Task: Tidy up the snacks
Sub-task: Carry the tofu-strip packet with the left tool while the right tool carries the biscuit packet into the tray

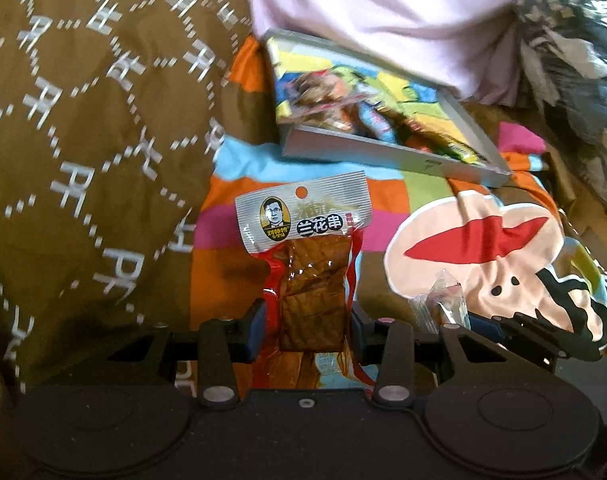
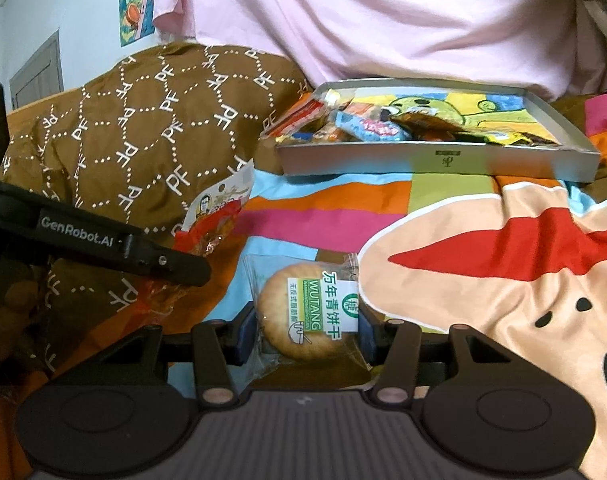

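Looked roughly halfway: the shallow grey cardboard box [image 2: 439,160] at 12 o'clock already held several packets. Left gripper [image 1: 305,330] pinched a red-and-silver dried-tofu packet [image 1: 303,248], right gripper [image 2: 307,330] pinched a clear-wrapped round biscuit [image 2: 303,312]; neither boxed yet.

The room light is soft and fairly dim, with a warm cast and no hard shadows, only a dark patch under each gripper's black body at the bottom of both views. The left wrist view is smeared by motion, worst on the brown patterned quilt [image 1: 83,128] and the snack tray [image 1: 383,156]. Both views bow at the edges with black corners, and the dried tofu packet [image 1: 303,248] shows small glints.
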Available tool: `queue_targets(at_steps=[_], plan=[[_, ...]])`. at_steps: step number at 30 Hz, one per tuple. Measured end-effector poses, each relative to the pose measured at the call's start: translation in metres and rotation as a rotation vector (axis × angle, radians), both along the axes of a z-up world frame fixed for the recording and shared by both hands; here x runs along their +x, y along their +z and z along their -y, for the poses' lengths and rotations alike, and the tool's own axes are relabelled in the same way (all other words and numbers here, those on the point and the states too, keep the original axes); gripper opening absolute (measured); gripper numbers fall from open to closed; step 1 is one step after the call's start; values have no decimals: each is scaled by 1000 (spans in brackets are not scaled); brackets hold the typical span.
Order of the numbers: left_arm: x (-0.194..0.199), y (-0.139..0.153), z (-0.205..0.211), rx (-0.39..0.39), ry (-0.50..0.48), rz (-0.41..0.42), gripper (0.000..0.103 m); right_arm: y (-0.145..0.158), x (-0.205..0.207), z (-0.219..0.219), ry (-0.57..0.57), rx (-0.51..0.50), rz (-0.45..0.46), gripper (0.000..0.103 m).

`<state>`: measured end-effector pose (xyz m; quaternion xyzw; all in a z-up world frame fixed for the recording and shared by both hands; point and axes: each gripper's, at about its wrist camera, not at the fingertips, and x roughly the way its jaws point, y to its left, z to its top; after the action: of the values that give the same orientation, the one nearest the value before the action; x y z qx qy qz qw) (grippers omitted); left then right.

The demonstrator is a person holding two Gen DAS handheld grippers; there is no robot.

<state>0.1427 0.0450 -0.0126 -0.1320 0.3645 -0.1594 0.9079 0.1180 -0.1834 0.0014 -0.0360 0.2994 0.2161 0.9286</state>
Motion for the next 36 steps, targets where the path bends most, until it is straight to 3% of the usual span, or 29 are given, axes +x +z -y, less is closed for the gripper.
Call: queue_targets(at_steps=[19, 27, 36], plan=[[29, 60, 23, 32, 56, 206, 44, 46, 37, 27, -24, -23, 143, 55], [85, 105, 48, 49, 7, 302, 44, 66, 77, 31, 8, -75, 197, 55], [146, 116, 70, 37, 14, 299, 44, 78, 130, 53, -75, -64, 174, 55]])
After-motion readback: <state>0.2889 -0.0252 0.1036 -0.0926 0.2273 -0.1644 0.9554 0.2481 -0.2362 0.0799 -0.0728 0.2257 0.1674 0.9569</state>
